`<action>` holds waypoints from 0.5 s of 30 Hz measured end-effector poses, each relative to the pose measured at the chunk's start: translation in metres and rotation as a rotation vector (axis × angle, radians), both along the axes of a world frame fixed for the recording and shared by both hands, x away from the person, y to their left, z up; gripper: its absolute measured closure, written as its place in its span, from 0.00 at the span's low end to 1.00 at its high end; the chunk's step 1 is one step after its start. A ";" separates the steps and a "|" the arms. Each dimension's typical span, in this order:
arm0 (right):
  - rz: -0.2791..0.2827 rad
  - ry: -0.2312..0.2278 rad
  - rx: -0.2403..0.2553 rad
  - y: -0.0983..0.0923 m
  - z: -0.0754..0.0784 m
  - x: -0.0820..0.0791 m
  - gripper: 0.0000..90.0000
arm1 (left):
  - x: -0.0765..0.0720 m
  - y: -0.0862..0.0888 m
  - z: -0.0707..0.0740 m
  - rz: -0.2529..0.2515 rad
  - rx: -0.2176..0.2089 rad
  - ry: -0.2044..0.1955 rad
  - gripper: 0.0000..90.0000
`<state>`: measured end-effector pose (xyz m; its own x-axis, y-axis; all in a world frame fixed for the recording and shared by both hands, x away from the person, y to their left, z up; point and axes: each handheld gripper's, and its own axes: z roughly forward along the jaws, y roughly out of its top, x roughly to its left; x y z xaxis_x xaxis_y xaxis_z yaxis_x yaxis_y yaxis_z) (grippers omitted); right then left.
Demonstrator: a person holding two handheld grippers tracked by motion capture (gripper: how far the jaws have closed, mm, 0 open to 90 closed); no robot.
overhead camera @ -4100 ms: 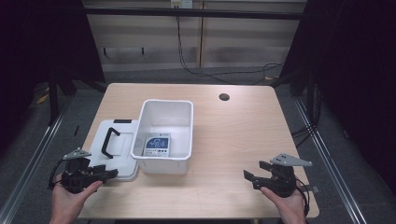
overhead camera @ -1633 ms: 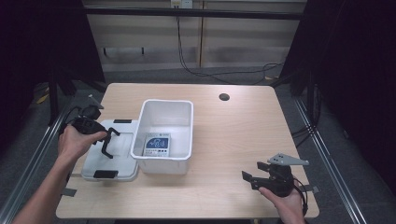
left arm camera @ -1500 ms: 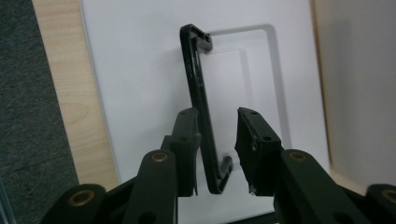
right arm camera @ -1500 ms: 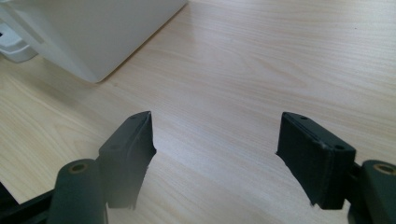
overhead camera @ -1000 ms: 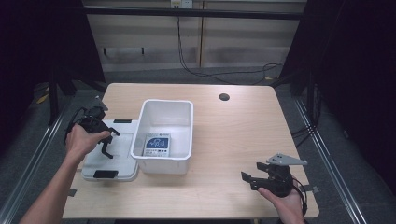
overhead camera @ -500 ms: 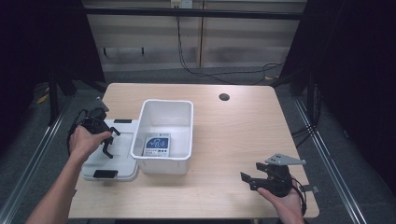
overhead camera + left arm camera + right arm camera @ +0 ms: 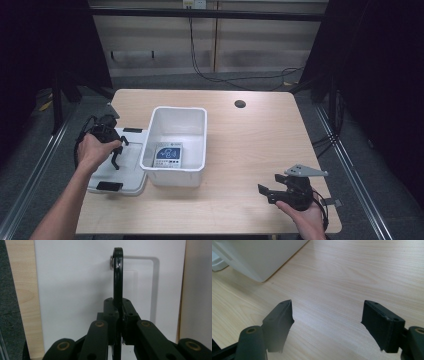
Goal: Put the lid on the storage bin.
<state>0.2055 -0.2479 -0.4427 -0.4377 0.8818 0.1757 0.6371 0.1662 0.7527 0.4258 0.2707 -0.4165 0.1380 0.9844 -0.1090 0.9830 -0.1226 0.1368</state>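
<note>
Black handle [image 7: 118, 277] of white lid [image 7: 131, 165], flat on counter [image 7: 250, 150] beside bin [image 7: 177, 140], clamped in left tongs [image 7: 119, 322], just closed. Right tongs [image 7: 327, 317] apart, idle. Lift straight, keep lid level.

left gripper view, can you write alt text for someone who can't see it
The left gripper has its two black jaws closed on the thin black handle of a white lid, seen from close above. The handle stands up edge-on from the lid. A strip of light wooden table shows at the left.
</note>
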 end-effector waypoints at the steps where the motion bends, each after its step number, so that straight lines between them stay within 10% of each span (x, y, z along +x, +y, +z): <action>1: 0.002 -0.003 -0.001 0.000 0.000 0.000 0.27 | 0.000 0.001 0.001 -0.001 -0.003 0.005 0.94; 15: 0.001 0.003 0.004 0.000 0.000 0.000 0.27 | -0.003 0.003 0.025 -0.022 -0.024 -0.016 0.94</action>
<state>0.2056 -0.2481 -0.4428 -0.4375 0.8808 0.1811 0.6396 0.1633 0.7512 0.4223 0.2739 -0.3910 0.1615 0.9783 -0.1297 0.9777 -0.1407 0.1560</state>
